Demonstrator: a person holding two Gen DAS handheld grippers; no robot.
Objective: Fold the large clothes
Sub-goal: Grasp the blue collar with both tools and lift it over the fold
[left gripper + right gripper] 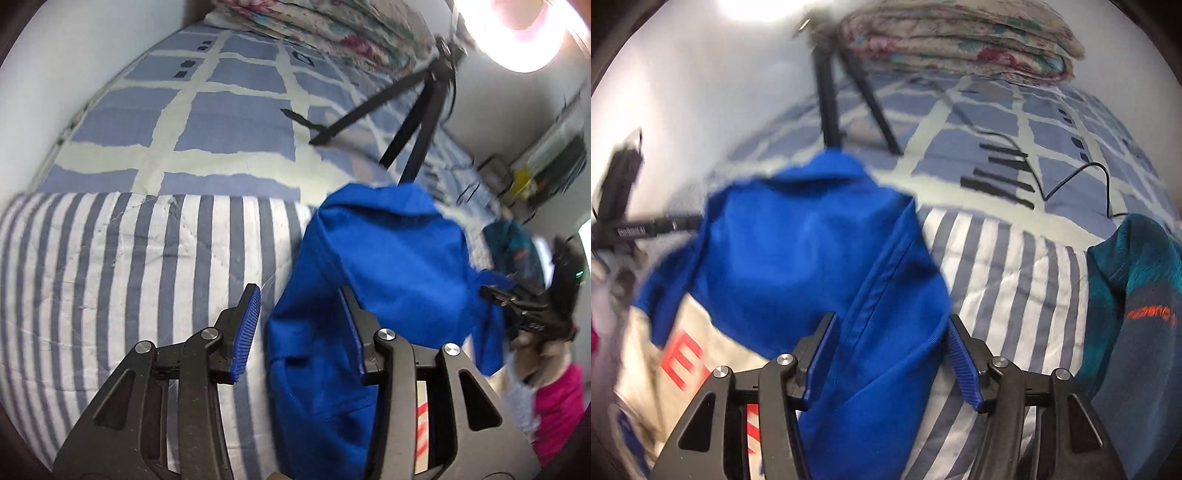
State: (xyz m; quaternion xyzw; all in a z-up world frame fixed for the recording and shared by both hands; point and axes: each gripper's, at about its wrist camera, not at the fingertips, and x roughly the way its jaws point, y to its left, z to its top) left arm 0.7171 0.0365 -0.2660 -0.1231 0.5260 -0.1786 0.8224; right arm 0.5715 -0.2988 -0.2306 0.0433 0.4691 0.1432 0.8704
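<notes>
Two spread tools, left tool (301, 332) and right tool (892, 360), are releasing the soft, light blue garment (798, 251); seamed edges are being favoured for regripping.

A bed (110, 258) with a striped quilt and blue checked sheet (229, 122) stands against white walls (701, 92); a folded floral blanket (960, 40) lies at its far edge under bright light (517, 33).

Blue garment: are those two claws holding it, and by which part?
Nothing looks gripped. The blue garment hangs loose inside the open right gripper and against one finger of the open left gripper.
</notes>
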